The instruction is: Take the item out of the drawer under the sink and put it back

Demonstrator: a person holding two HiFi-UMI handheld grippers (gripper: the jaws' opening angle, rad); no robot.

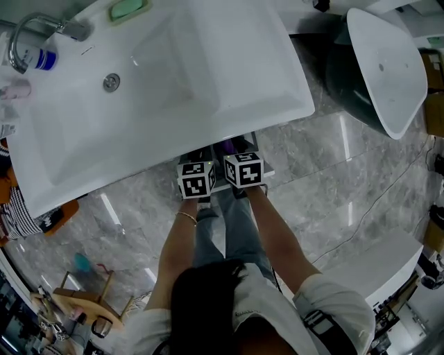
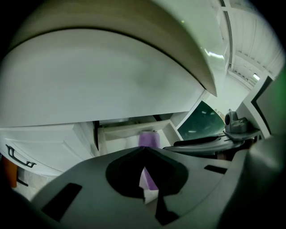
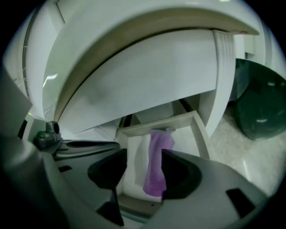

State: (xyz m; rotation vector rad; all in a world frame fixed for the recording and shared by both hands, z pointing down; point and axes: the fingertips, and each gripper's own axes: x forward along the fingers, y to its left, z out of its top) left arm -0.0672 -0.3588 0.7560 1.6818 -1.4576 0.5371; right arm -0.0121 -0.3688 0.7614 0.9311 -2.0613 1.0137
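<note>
A purple soft pouch (image 3: 156,166) lies lengthwise in the open white drawer (image 3: 199,129) under the white sink (image 1: 173,76). My right gripper (image 3: 144,157) hovers just in front of the drawer, jaws open. The pouch shows in the gap between them, and the pads do not press on it. My left gripper (image 2: 144,150) is beside it on the left, its jaw tips meeting, with nothing held. The purple pouch (image 2: 149,139) shows beyond those tips in the drawer (image 2: 120,132). In the head view both marker cubes (image 1: 196,179) sit under the sink's front edge, and a sliver of the pouch (image 1: 225,146) is visible.
A dark green rounded tub (image 3: 259,103) with a white lid (image 1: 385,69) stands right of the cabinet. The faucet (image 1: 35,31) and a green soap dish (image 1: 128,8) are on the sink. A white box (image 1: 381,270) and a wooden stool (image 1: 87,298) stand on the marble floor.
</note>
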